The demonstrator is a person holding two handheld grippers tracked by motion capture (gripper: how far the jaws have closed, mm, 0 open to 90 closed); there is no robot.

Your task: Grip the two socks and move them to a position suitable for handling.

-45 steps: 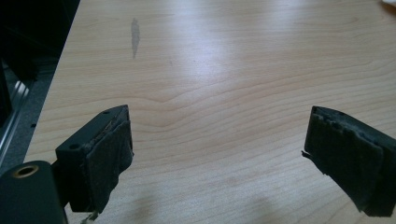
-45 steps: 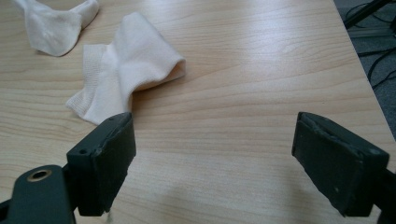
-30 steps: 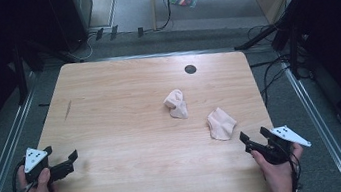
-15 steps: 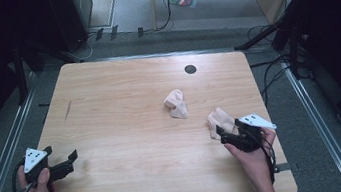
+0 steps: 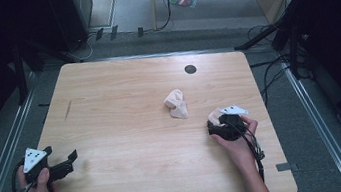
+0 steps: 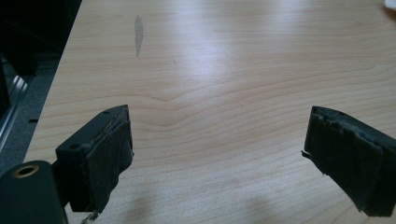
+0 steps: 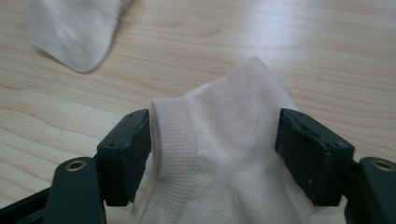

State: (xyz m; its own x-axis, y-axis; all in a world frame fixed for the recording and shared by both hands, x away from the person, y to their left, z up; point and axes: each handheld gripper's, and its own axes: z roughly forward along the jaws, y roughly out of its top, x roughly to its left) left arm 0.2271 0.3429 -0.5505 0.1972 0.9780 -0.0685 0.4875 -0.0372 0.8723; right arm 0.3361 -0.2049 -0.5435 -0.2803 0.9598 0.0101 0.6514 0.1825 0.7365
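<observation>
The near sock [image 7: 224, 140] sits between the closing right jaws, seemingly touching both.

Light wooden table [image 5: 127, 127] on grey floor [image 5: 227, 10], dark surroundings, trailing cables [image 5: 275, 68].

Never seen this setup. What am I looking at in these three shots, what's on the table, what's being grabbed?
No robot here: a person holds handheld tongs in each hand. The high view looks down on a wooden table. The other two pictures come from cameras riding on each tool, looking along its black jaws.

Two pale socks lie on the table. The right tongs have just been closing around the near sock: the sock sits between the jaws, touching both pads, though a firm pinch isn't clear yet. The far sock lies untouched toward the middle.

The left tongs hang open over bare wood at the near left corner, holding nothing.
</observation>
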